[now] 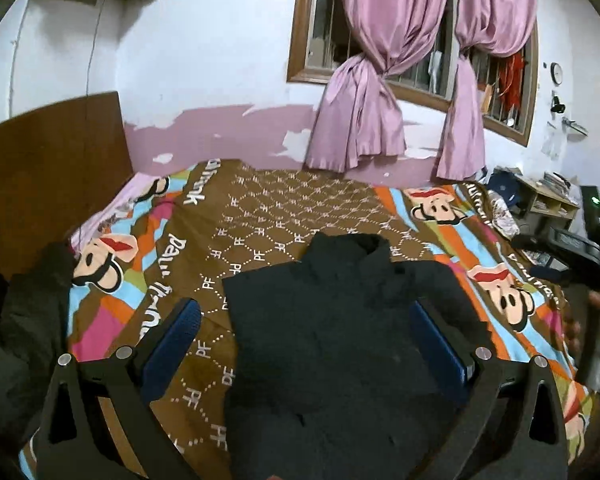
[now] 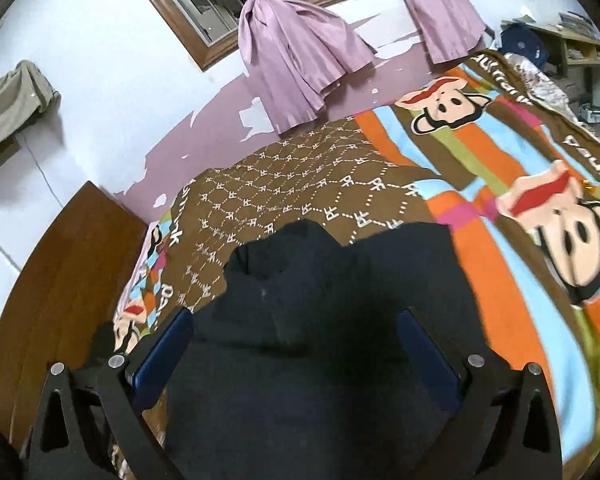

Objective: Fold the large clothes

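A big black jacket (image 1: 340, 340) is spread flat on the bed blanket (image 1: 284, 208), with its collar toward the far wall. The blanket is brown in the middle, with bright stripes and cartoon monkey faces down both sides.

The left gripper (image 1: 306, 328) is held above the jacket. Its two blue fingers (image 1: 176, 336) are spread wide apart, and nothing is pinched between them. The jacket's left edge is seen as a straight line just inside the left finger. Bare brown blanket is seen beside that edge.

The right gripper (image 2: 296, 344) is held close over the jacket (image 2: 320, 340) too. Its blue fingers (image 2: 160, 356) are also wide apart and hold nothing. The jacket's top edge is bumpy at the collar, and open blanket (image 2: 300, 168) is seen past it, all the way to the wall.

A wooden headboard (image 1: 48, 176) is stood at the left end of the bed. A dark pile of clothes (image 1: 24, 320) is heaped by the bed's left edge. Pink curtains (image 1: 380, 92) are hung at the window behind the bed. A cluttered shelf (image 1: 548, 196) is seen past the right edge.
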A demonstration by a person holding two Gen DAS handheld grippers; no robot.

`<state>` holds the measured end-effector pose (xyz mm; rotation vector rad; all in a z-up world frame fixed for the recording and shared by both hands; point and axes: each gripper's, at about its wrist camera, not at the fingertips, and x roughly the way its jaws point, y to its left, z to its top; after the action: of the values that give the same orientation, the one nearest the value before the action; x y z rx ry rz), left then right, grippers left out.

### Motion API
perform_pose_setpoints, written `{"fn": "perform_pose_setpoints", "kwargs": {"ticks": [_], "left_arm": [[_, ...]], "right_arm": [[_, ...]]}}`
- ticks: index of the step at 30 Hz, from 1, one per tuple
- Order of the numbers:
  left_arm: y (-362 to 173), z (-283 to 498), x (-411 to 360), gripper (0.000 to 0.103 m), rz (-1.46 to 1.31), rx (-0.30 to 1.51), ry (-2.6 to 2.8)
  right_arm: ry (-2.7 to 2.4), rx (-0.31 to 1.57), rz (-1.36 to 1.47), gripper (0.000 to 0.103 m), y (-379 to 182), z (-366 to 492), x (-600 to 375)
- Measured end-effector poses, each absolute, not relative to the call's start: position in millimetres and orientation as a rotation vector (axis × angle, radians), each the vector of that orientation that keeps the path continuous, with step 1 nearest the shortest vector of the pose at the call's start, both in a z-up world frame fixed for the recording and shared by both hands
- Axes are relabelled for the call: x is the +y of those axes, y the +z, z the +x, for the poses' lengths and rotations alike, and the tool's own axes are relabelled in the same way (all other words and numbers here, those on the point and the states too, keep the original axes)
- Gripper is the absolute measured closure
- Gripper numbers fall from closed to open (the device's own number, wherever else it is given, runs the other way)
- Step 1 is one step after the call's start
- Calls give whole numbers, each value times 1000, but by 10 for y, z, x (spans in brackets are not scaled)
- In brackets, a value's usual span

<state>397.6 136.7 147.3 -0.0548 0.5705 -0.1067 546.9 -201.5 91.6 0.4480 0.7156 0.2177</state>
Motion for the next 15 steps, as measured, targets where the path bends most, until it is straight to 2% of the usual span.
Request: {"fn": "perform_pose_setpoints", "kwargs": {"ticks": [6,15], "left_arm": [[952,4671,1419,2,-66,601,-100],[356,5919,1137,2,-128,628,-111]], "right_arm": [[206,763,390,0,280,6082,-1942],[205,777,443,0,-61,6669,-2244]]}}
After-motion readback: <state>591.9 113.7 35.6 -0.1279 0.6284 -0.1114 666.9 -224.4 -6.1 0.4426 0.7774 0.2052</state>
